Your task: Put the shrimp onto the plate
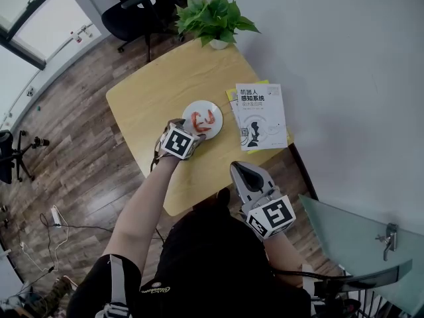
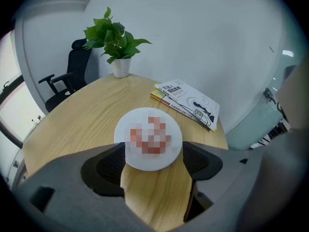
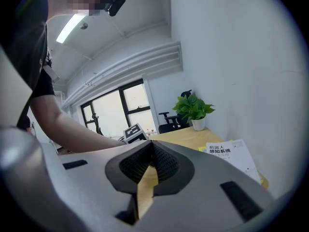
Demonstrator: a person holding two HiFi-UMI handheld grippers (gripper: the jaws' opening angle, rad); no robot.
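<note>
Red shrimp (image 1: 201, 119) lie on a small white plate (image 1: 216, 111) in the middle of the round-cornered wooden table (image 1: 152, 91). My left gripper (image 1: 188, 128) hovers at the plate's near-left edge, tilted down, jaws wide open and holding nothing. In the left gripper view the plate (image 2: 145, 163) sits just beyond the open gripper (image 2: 153, 161), one pad on each side of its near rim; the shrimp (image 2: 150, 135) show only as a blurred reddish patch. My right gripper (image 1: 241, 172) is held back over the table's near edge, shut and empty (image 3: 153, 162).
Two books (image 1: 260, 114) lie right of the plate, near the table's right edge. A potted plant (image 1: 215, 20) stands at the far corner, with a black office chair (image 1: 142, 8) behind it. A white wall runs along the right, and a glass panel (image 1: 351, 237) stands at the near right.
</note>
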